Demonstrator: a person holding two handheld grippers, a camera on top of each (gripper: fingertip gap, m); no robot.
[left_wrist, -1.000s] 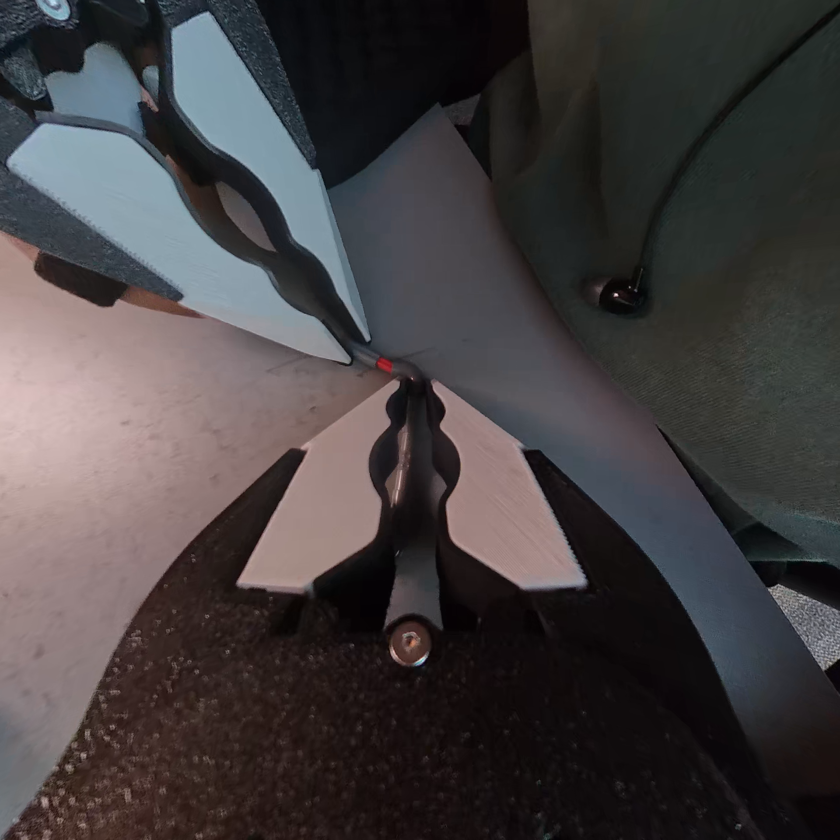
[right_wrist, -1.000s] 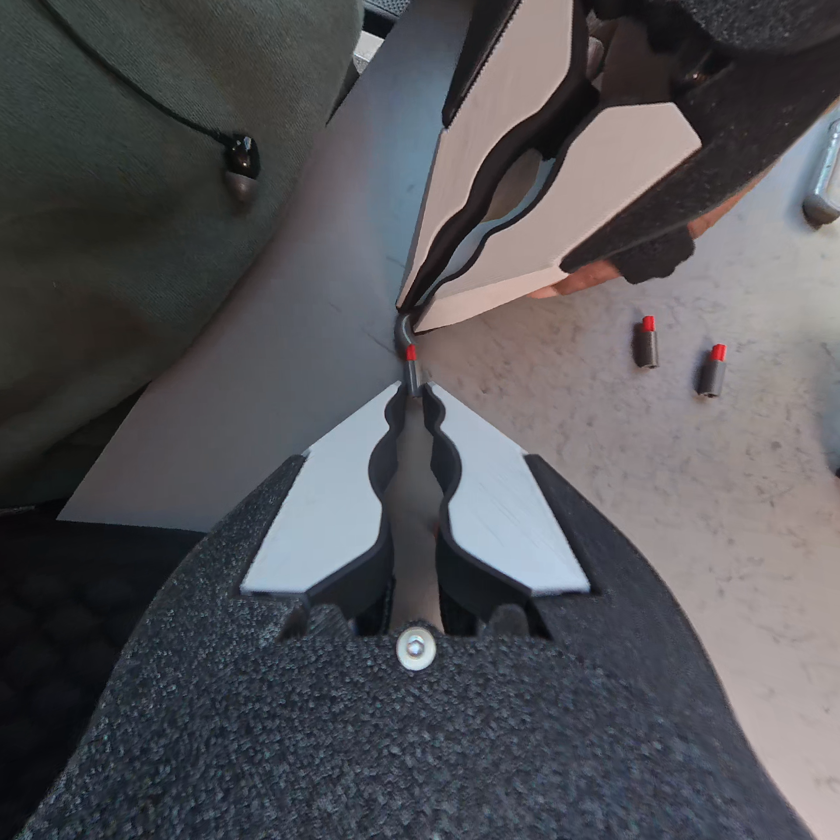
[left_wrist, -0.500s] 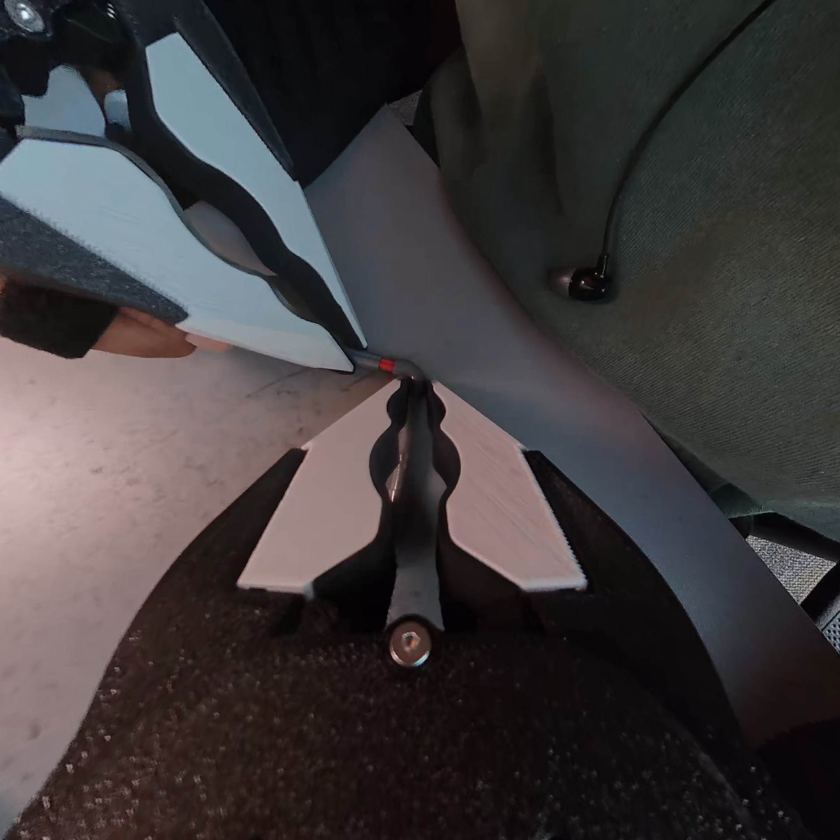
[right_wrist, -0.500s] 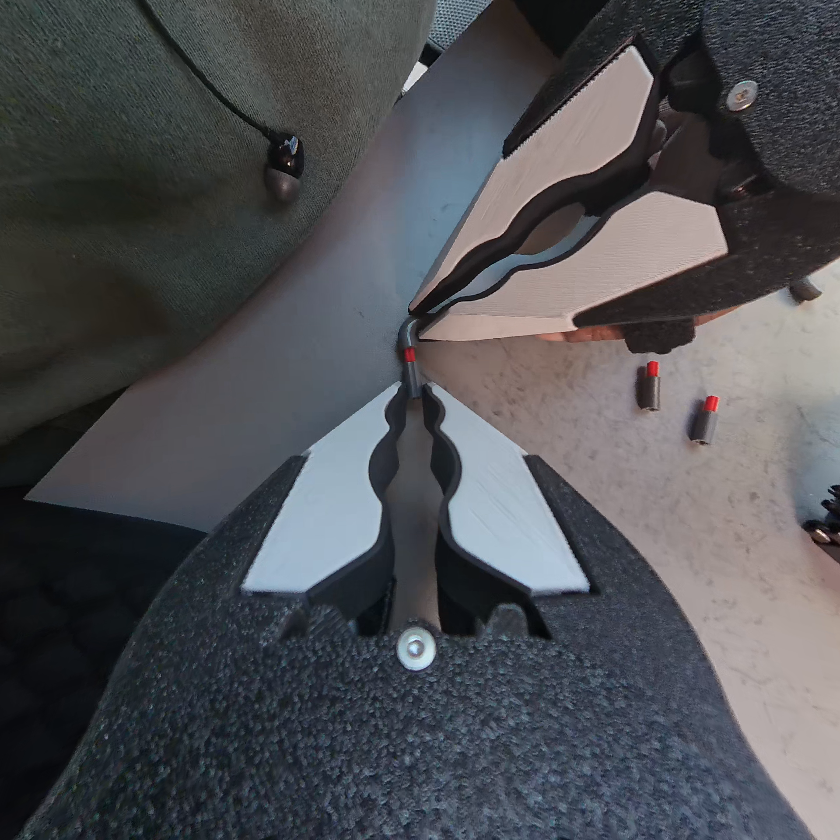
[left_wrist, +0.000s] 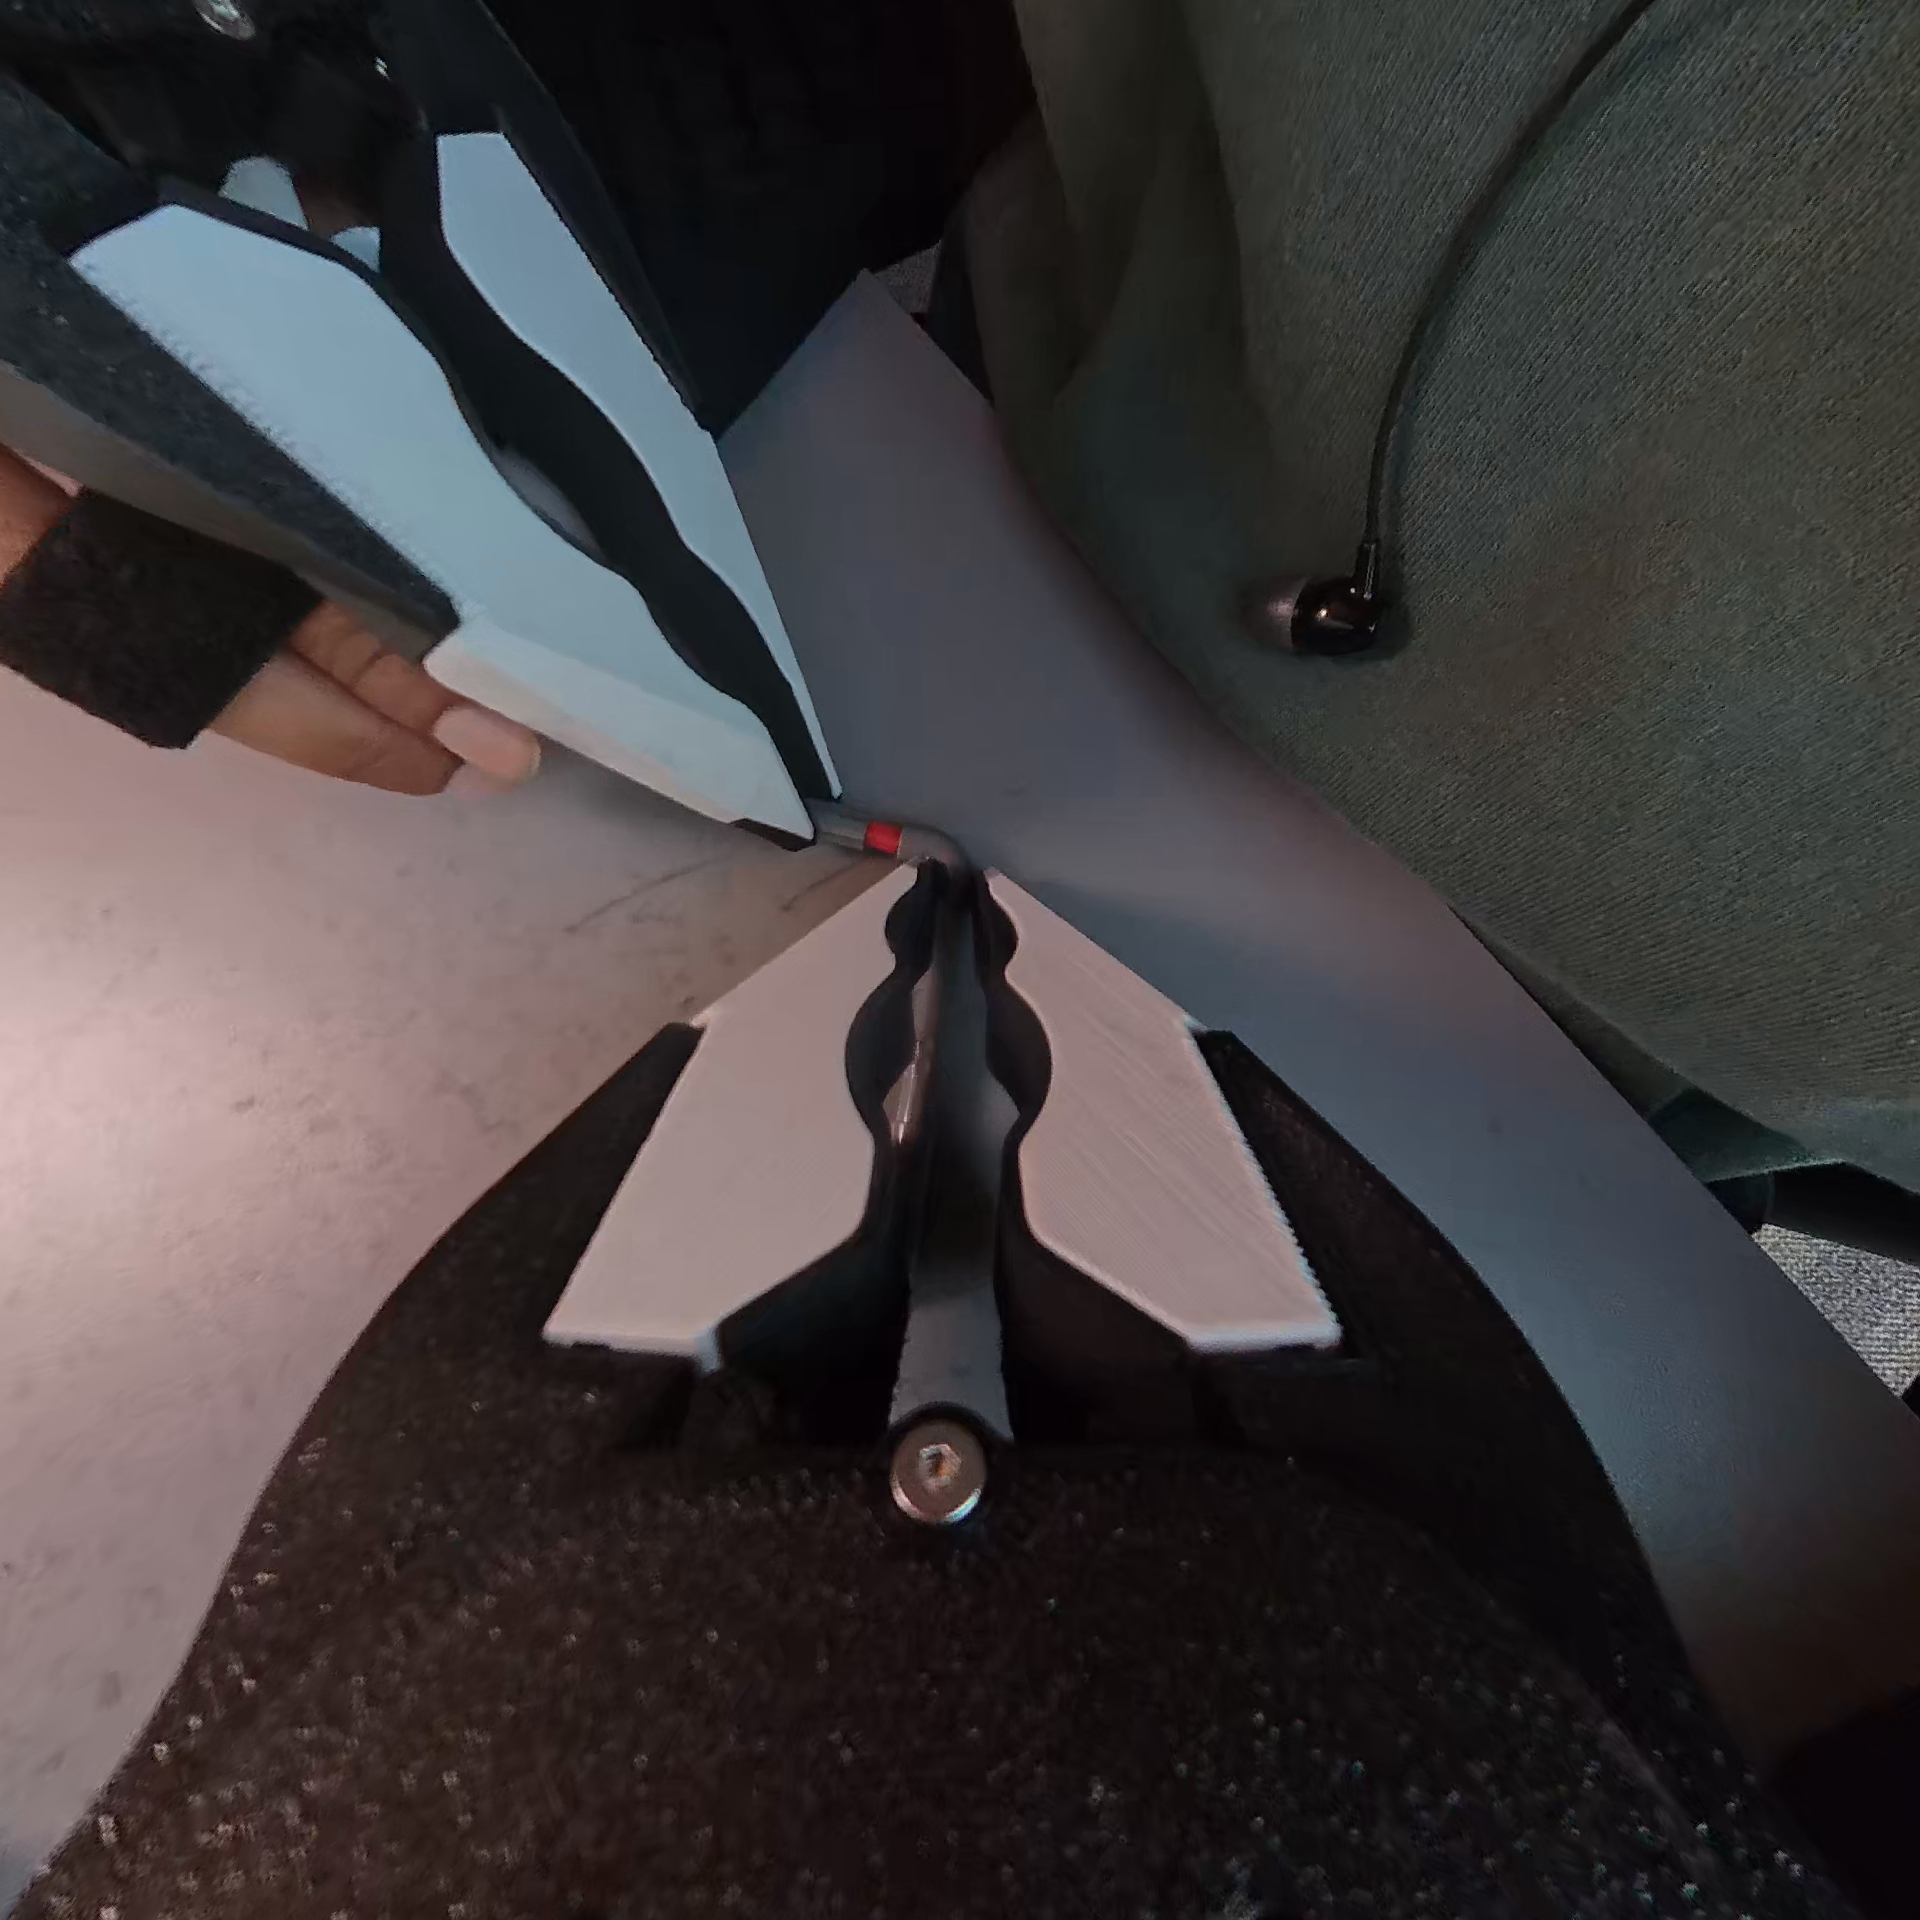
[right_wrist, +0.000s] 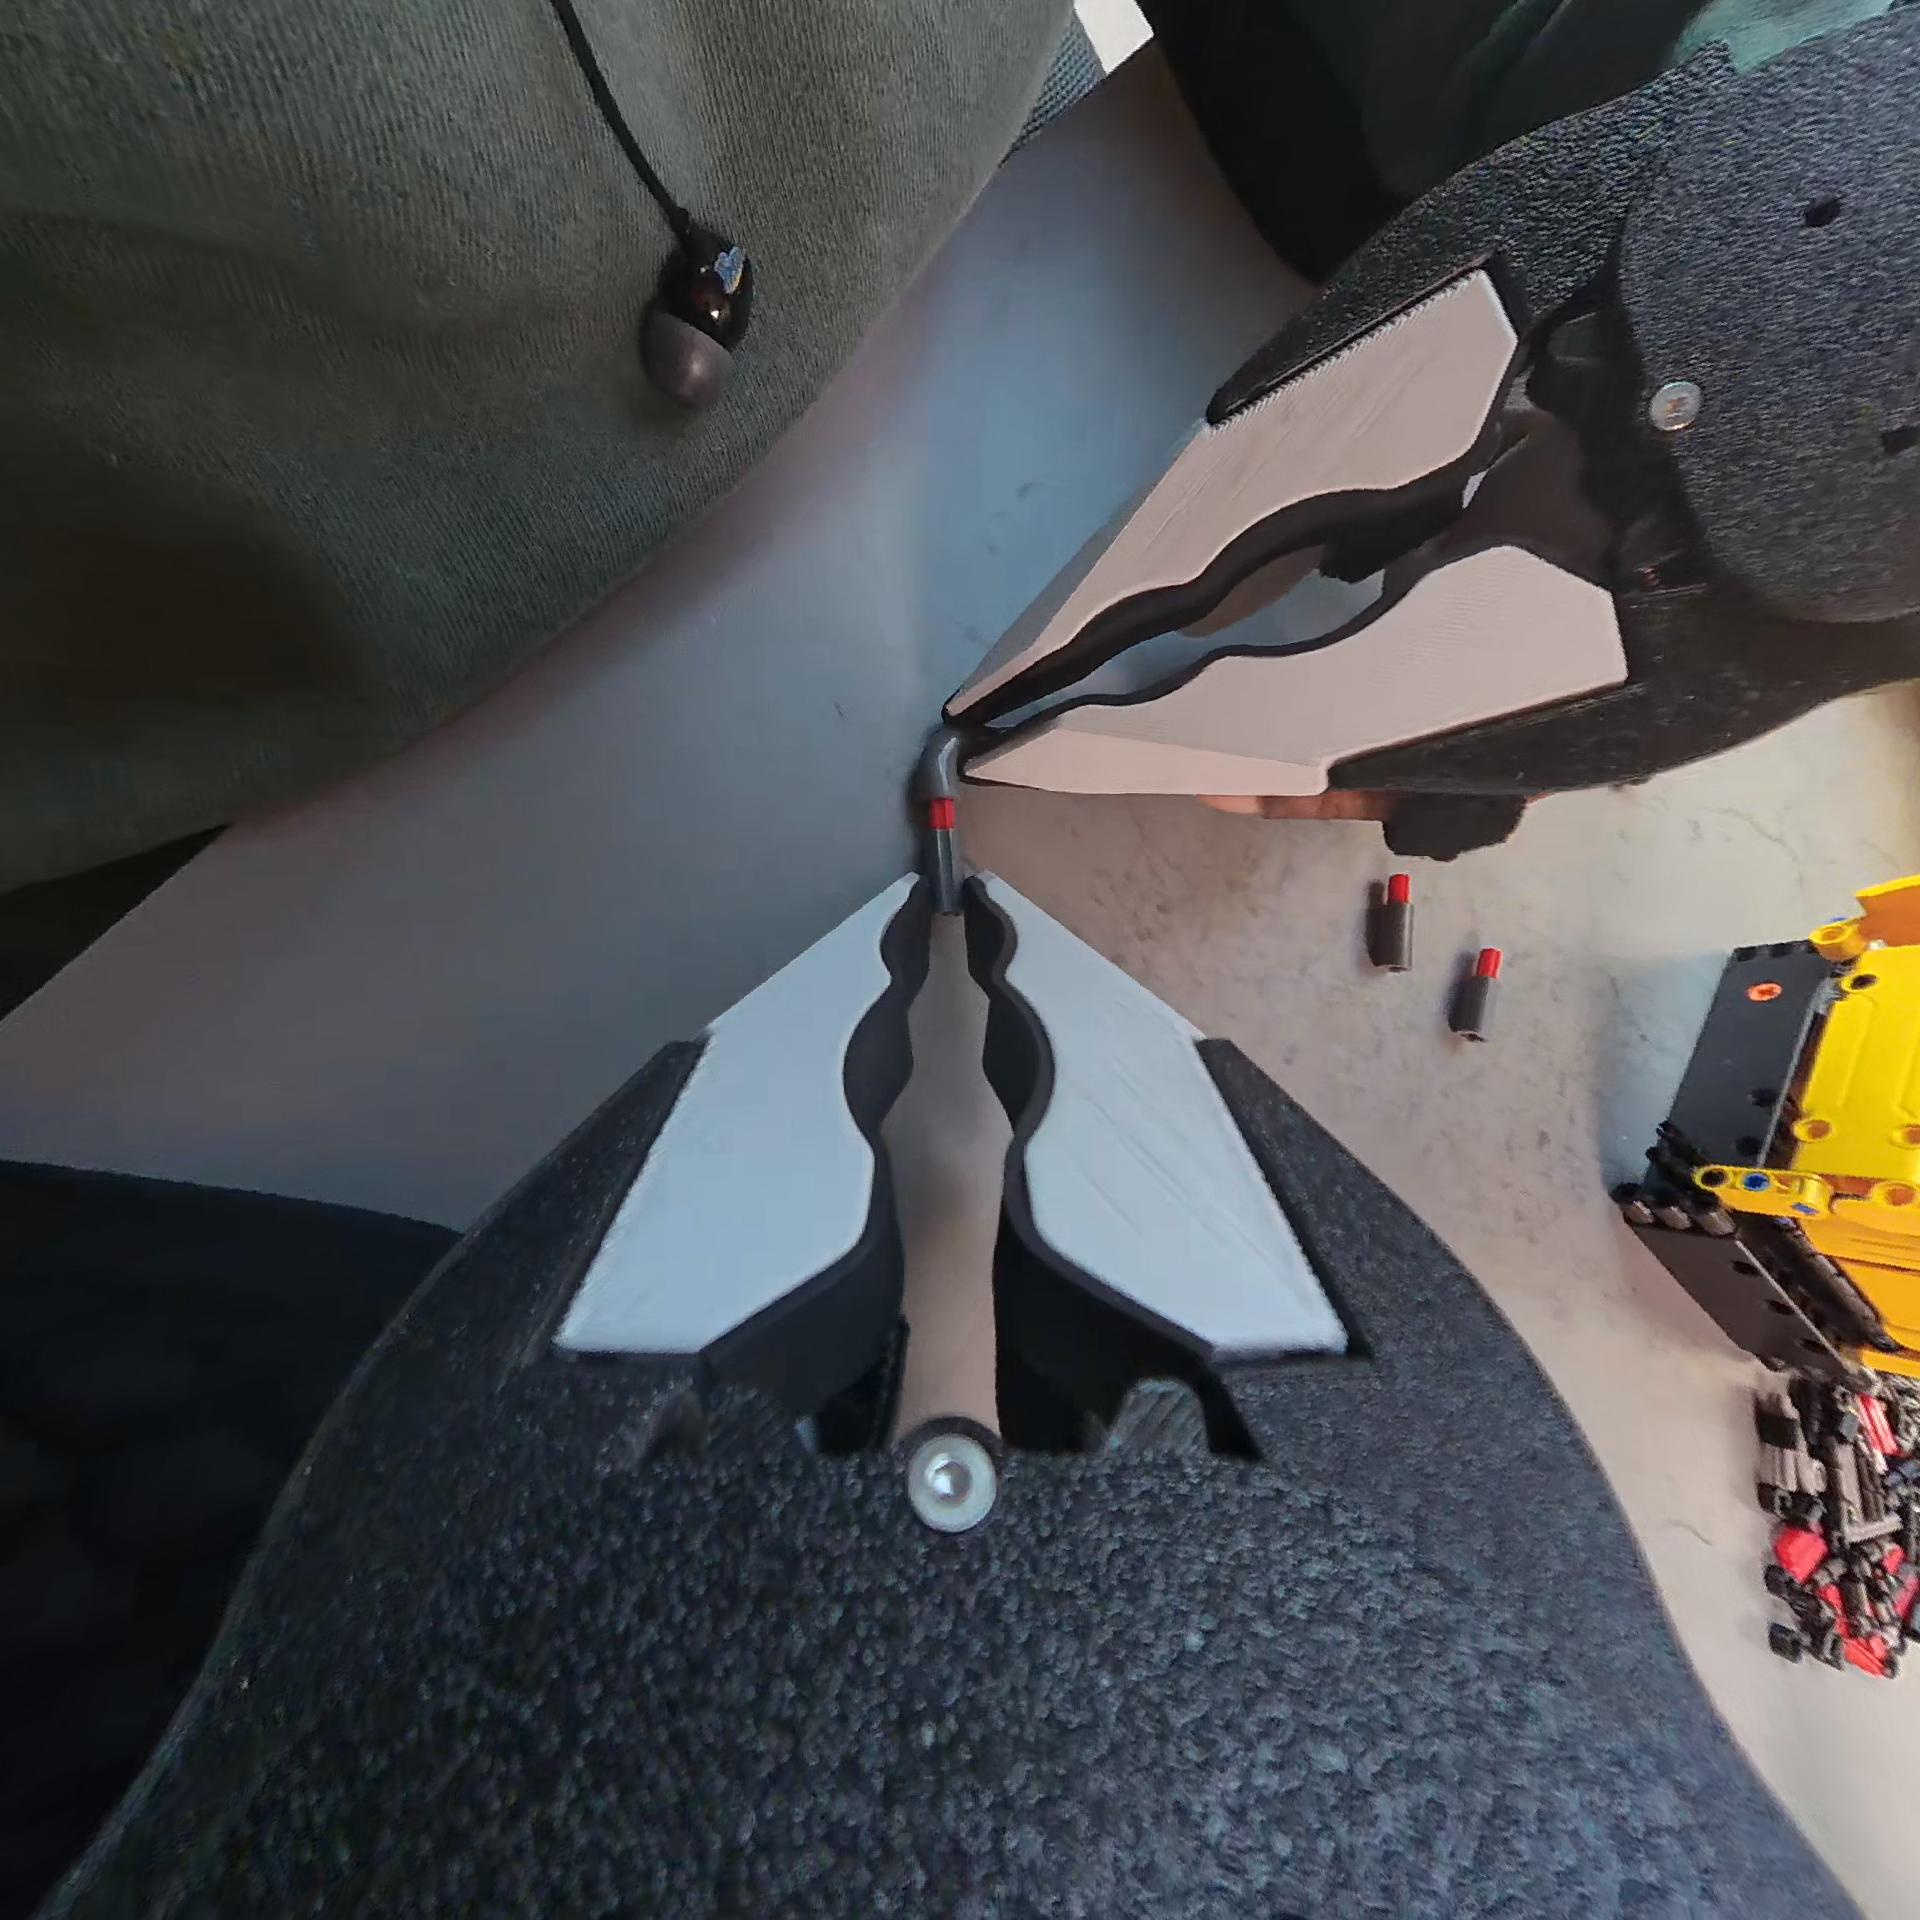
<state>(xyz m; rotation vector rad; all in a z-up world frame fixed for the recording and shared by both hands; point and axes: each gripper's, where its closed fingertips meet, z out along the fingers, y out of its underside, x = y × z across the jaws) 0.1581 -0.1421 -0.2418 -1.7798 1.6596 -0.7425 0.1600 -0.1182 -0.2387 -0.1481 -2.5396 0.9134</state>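
A small grey elbow piece (left_wrist: 943, 847) is joined by a red pin (left_wrist: 881, 836) to a short grey sleeve (left_wrist: 840, 829). My left gripper (left_wrist: 951, 878) is shut on the elbow end. My right gripper (left_wrist: 816, 821) comes in from the upper left, shut on the sleeve end. In the right wrist view my right gripper (right_wrist: 943, 888) pinches the sleeve (right_wrist: 943, 868) at its tips. The red pin (right_wrist: 940, 811) and the elbow (right_wrist: 938, 764) run up to my left gripper (right_wrist: 961, 732), which is shut on the elbow. The part is held just above the table's near edge.
Two loose grey sleeves with red pins (right_wrist: 1392, 925) (right_wrist: 1475, 992) lie on the pale table (right_wrist: 1195, 935). A yellow and black brick-built model (right_wrist: 1829, 1132) and a pile of small black and red parts (right_wrist: 1839, 1507) sit at the right. A person's green garment (right_wrist: 312, 312) with a hanging earbud (right_wrist: 696, 312) is close behind. The grippers are tip to tip, or close to it.
Both grippers stay shut on the joined part. They have turned about it: in the right view the left gripper swung down to the right, and the yellow model came into view.
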